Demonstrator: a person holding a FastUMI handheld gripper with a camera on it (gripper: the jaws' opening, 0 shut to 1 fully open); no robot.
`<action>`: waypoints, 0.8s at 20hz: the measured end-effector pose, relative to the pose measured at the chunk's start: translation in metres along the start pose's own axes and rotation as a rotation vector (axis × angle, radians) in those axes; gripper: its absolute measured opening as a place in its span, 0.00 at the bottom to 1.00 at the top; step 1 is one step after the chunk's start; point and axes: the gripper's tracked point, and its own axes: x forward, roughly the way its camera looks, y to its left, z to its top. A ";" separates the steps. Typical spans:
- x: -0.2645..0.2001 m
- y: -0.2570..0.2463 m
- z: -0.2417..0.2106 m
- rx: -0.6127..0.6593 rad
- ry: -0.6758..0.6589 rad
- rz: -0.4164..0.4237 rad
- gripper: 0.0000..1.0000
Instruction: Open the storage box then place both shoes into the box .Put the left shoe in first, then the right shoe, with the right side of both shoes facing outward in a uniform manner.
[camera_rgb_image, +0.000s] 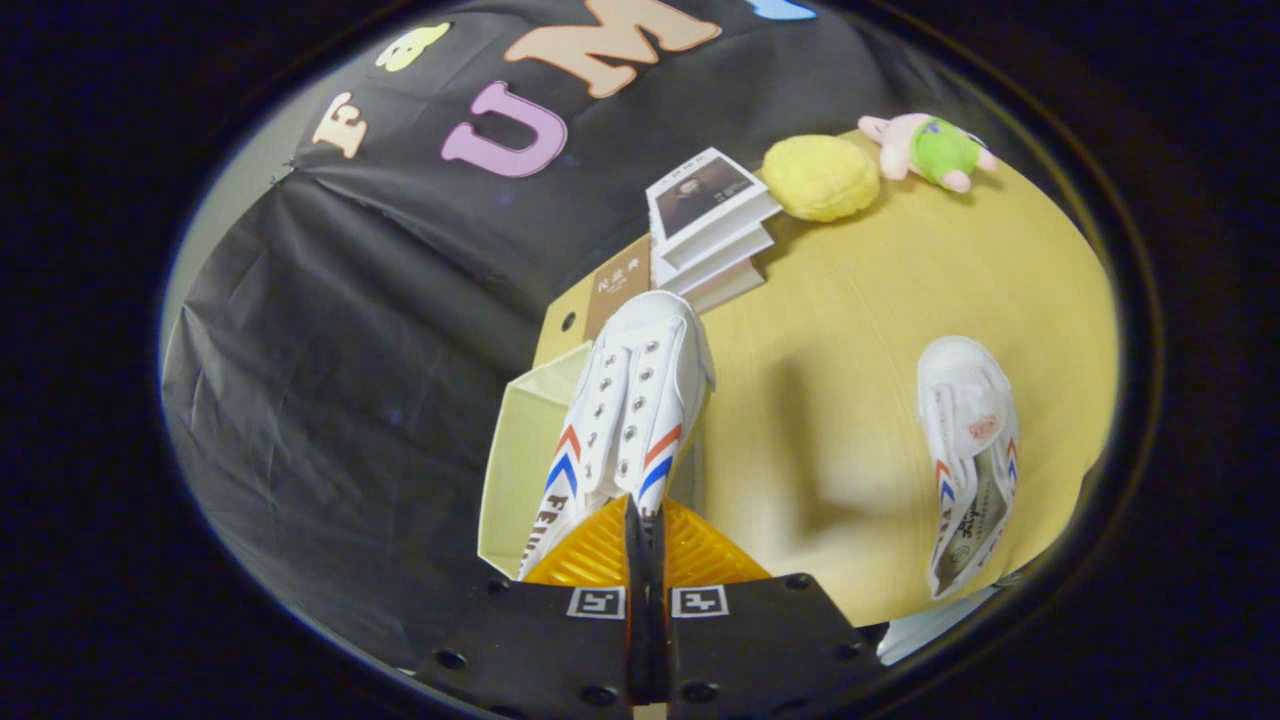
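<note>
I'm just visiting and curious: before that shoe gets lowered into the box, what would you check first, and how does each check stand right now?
1. Grip: the gripper has its jaws closed on the held shoe, at its heel end. Ok.
2. Box open: the storage box shows an open top and bare inner wall. Ok.
3. Shoe over the box: it hangs beside the box's rim, partly above the opening. Cannot tell if centred.
4. Correct shoe first: cannot tell whether this is the left one.
5. Other shoe: lying on the table, away from the box. Ok.
6. Clearance: the stacked books sit beyond the box. Ok.
</note>
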 end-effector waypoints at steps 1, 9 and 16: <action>-0.001 0.010 0.004 -0.016 -0.005 0.005 0.03; 0.026 0.085 -0.005 -0.079 0.021 0.077 0.03; 0.074 0.110 -0.040 -0.126 0.087 0.058 0.03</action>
